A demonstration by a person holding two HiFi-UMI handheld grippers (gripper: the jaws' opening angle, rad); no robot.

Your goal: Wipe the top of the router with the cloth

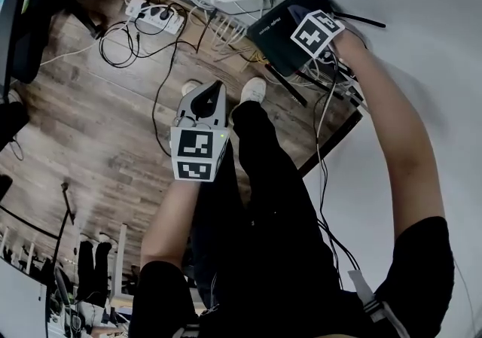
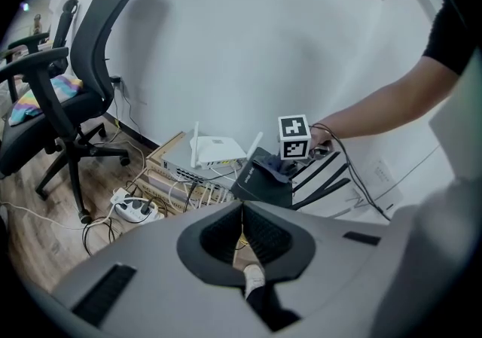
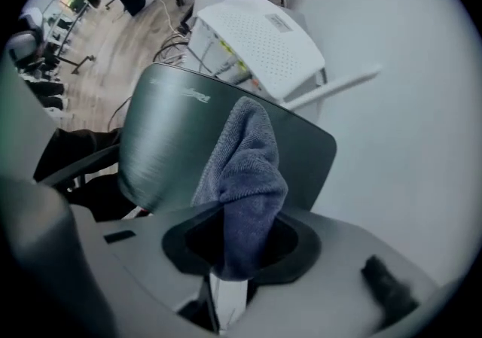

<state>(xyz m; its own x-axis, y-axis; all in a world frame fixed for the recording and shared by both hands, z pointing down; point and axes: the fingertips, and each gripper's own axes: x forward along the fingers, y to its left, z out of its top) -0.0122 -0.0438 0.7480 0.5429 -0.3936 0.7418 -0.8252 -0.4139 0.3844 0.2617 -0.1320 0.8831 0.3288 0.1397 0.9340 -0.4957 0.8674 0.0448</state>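
Our right hand-held gripper point(image 3: 241, 254) is clamped on the grey-blue cloth point(image 3: 245, 171). Its own view shows the cloth's free end lying on the glossy top of the black router point(image 3: 166, 133), with the white router point(image 3: 263, 39) just behind. In the head view the marker cube covers that cloth. Our left hand-held gripper point(image 2: 242, 235) has its jaws together, empty, well apart from the router. Its view adds the side-on picture: office chair point(image 2: 90, 65), and power strip point(image 2: 135, 208) on the wood floor point(image 2: 45, 231).

Grey-blue cloth point(image 3: 245, 171) in right gripper point(image 3: 242, 250), against black router point(image 3: 169, 133) top.
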